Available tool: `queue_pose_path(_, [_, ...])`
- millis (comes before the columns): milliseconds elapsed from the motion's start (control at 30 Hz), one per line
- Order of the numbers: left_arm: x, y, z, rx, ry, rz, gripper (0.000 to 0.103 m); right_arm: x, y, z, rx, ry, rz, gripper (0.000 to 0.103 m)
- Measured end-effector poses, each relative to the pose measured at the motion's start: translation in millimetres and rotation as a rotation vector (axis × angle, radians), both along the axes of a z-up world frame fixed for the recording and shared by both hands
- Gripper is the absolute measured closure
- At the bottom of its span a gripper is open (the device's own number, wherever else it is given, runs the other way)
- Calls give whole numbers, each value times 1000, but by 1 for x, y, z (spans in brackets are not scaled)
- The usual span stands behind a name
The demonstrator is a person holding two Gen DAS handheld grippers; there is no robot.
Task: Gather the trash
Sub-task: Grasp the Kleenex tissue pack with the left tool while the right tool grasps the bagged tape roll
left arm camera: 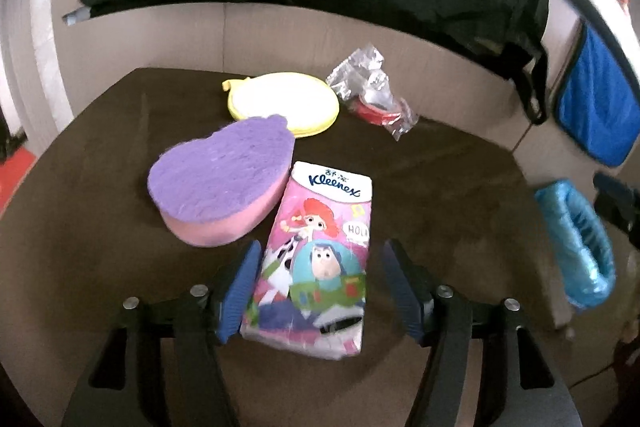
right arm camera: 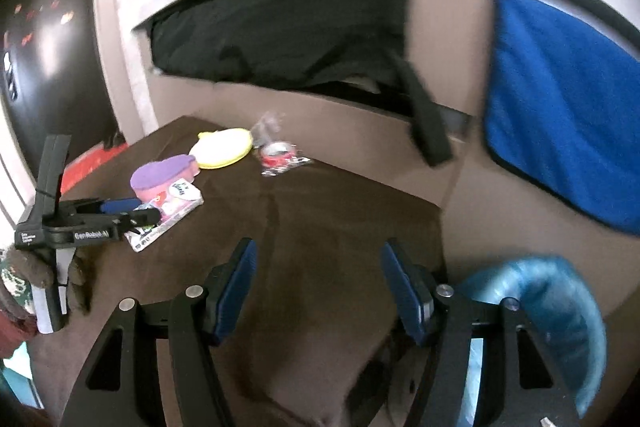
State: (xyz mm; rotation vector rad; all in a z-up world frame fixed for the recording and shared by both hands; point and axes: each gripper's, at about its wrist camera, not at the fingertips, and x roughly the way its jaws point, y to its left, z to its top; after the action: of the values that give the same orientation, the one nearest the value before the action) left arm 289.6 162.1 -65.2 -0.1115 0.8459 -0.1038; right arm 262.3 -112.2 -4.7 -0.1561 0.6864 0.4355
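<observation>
My left gripper [left arm camera: 318, 291] straddles the tissue pack [left arm camera: 316, 255], which lies flat on the brown table [left arm camera: 440, 195]; its blue pads [left arm camera: 240, 291] stand spread, the left one close against the pack's edge and the right one clear of it. I read "Kleenex" across the pack's white top and "HOLA" in a small bubble among cartoon figures. Just left of the pack sits a purple-and-pink sponge [left arm camera: 220, 183], touching its upper corner. Beyond the pack lies a yellow-rimmed round pad [left arm camera: 284, 103], and to that pad's right a crumpled clear wrapper [left arm camera: 372, 91] with red print I cannot read. My right gripper [right arm camera: 318, 291] hangs spread over bare tabletop, well right of the pack, gripping nothing. A blue-lined bin [right arm camera: 560, 311] stands off the table's right edge; its contents are hidden.
</observation>
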Motion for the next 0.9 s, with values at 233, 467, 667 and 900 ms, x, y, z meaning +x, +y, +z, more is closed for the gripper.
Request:
queue_pose_path(233, [9, 19, -5, -53, 38, 23, 51, 67, 58, -14, -8, 61, 63, 41])
queue_pose_path(467, [-15, 40, 17, -143, -81, 59, 54, 126, 118, -37, -41, 108, 99, 41])
queue_pose_path(667, [-20, 47, 22, -208, -113, 35, 54, 159, 151, -58, -114, 132, 63, 41])
queue_pose_path(900, [-13, 53, 14, -273, -63, 14, 54, 192, 158, -78, -115, 186, -11, 41])
